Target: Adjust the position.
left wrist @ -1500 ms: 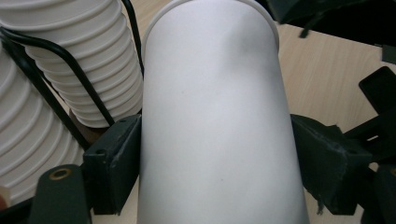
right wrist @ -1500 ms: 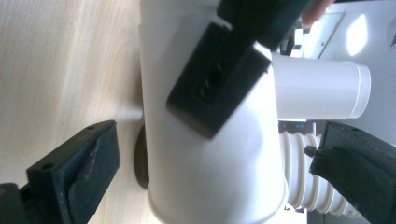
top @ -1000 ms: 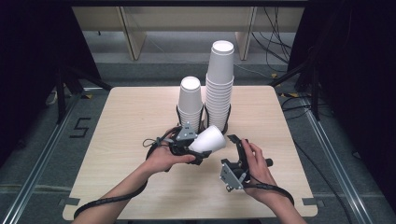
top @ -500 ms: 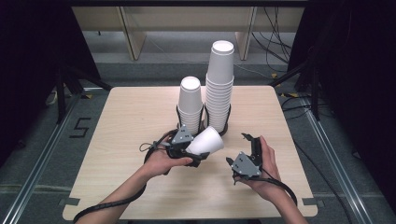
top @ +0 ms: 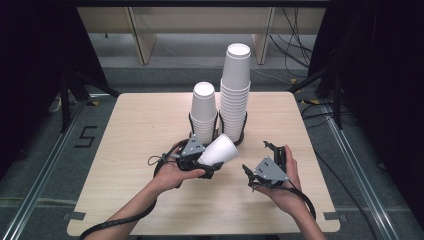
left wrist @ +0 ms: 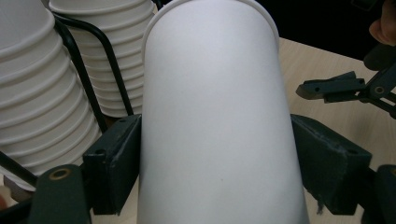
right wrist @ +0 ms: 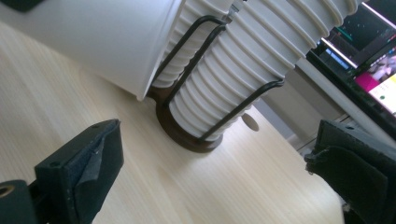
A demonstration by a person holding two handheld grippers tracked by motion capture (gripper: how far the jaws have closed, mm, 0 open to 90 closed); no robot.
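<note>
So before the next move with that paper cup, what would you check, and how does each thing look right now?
1. Left gripper clamped on the single paper cup: ok, a pad presses each side.
2. Cup uncrushed: ok, its wall looks smooth.
3. Right gripper free: ok, nothing between its fingers, which have just been closing a little.
4. The two grippers apart: ok, a gap shows in the high view.
5. Short stack and tall stack upright in their wire holders: ok.
6. Another cup nested inside the held one: cannot tell.
</note>
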